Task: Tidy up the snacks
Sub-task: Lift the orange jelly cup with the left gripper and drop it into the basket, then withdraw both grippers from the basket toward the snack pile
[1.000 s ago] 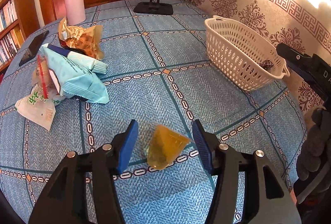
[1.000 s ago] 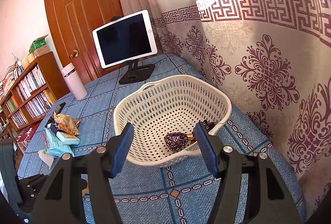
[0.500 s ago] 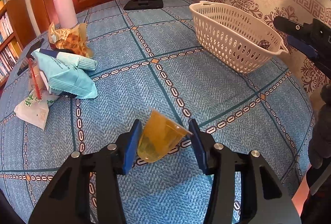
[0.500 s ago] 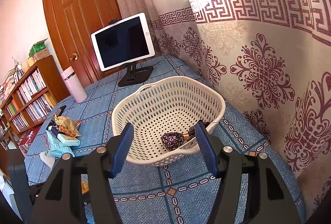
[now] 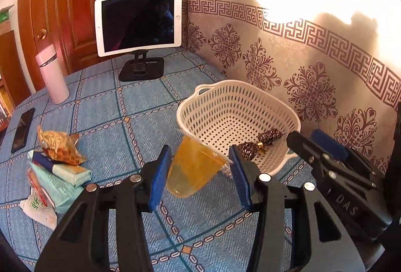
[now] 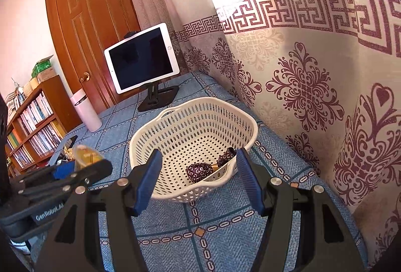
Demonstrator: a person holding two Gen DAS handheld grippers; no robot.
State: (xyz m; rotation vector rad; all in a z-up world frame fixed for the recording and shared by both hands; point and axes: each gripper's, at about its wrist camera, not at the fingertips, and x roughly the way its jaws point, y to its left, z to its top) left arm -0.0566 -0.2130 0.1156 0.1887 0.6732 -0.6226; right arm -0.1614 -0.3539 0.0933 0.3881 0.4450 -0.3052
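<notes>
My left gripper [image 5: 199, 171] is shut on a yellow jelly cup [image 5: 193, 171] and holds it in the air just left of the white perforated basket [image 5: 200, 106]. The basket holds dark patterned wrapped candies [image 5: 260, 142]. In the right wrist view the basket [image 6: 140, 136] sits ahead with the candies [image 6: 199, 170] inside, and the jelly cup [image 6: 86, 155] shows at the left. My right gripper [image 6: 198, 181] is open and empty, hovering at the basket's near rim. A pile of snack packets [image 5: 57, 166] lies at the left of the table.
A tablet on a black stand [image 5: 137, 23] and a pink bottle [image 5: 52, 73] stand at the back. A black phone [image 5: 22, 129] lies at the left edge. A patterned curtain [image 5: 313, 86] hangs right behind the basket. A bookshelf [image 6: 30, 126] stands beyond the table.
My left gripper closed on the jelly cup, lifted it off the table and carried it right and forward to the basket. My right gripper stayed open over the basket.
</notes>
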